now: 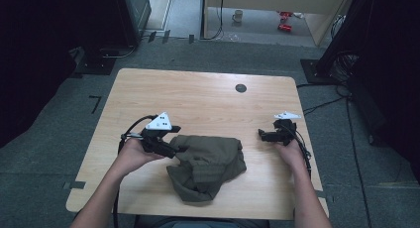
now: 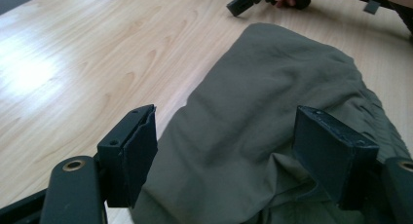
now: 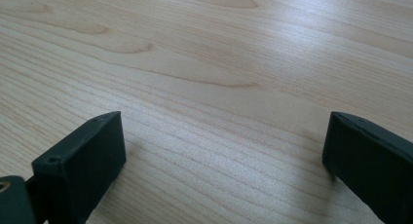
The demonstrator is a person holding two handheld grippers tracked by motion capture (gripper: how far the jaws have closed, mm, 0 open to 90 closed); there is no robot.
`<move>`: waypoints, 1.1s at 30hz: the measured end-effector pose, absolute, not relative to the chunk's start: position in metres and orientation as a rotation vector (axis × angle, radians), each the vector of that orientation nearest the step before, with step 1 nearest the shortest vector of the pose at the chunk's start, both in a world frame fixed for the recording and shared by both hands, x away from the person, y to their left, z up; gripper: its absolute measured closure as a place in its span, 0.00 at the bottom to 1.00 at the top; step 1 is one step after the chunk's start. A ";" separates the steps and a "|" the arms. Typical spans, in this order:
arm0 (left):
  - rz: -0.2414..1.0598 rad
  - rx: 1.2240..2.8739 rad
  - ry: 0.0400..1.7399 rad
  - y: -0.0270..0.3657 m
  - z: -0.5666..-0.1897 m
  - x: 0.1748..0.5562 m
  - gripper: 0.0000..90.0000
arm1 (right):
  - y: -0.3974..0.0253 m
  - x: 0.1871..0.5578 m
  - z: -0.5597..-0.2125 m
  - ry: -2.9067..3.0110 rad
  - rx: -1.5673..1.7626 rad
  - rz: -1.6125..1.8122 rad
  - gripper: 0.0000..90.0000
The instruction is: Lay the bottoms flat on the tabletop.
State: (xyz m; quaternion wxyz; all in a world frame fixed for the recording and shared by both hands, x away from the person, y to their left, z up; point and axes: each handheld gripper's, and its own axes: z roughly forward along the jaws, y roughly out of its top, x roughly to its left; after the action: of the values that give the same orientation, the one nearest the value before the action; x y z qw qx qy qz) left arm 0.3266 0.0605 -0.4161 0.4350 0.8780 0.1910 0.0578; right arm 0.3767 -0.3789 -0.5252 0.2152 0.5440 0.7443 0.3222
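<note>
A crumpled olive-green garment [image 1: 210, 163] lies near the front middle of the wooden table [image 1: 198, 99]. My left gripper [image 1: 176, 148] sits at the garment's left edge, jaws wide open. In the left gripper view the olive cloth [image 2: 263, 117] runs between and beyond the open jaws of the left gripper [image 2: 229, 151], with nothing pinched. My right gripper [image 1: 262, 135] rests to the right of the garment, apart from it. In the right gripper view the right gripper [image 3: 224, 156] is open over bare wood [image 3: 204, 63]. The right gripper [image 2: 243, 1] also shows far off in the left gripper view.
A round grommet hole [image 1: 240, 87] sits near the table's far edge. Cables [image 1: 327, 104] trail on the grey floor at the right. A mug [image 1: 237, 16] and red items [image 1: 284, 20] lie on the floor far behind the table.
</note>
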 end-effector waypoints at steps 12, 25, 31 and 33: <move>0.070 2.198 0.393 0.037 -0.425 0.312 0.27 | -0.379 0.377 -0.525 2.064 1.508 0.894 0.02; 0.007 2.249 0.366 0.019 -0.453 0.305 0.27 | -0.379 0.377 -0.525 2.066 1.506 0.894 0.02; 0.064 2.284 0.341 0.013 -0.457 0.299 0.28 | -0.379 0.377 -0.525 2.066 1.506 0.893 0.02; 0.076 2.321 0.358 0.012 -0.464 0.303 0.27 | -0.378 0.377 -0.525 2.066 1.506 0.893 0.02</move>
State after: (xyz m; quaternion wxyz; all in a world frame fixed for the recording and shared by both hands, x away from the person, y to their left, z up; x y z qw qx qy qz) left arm 0.3027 0.0123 -0.4635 0.3859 0.9113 0.1408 0.0299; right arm 0.3765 -0.3785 -0.5252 0.2150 0.5432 0.7450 0.3221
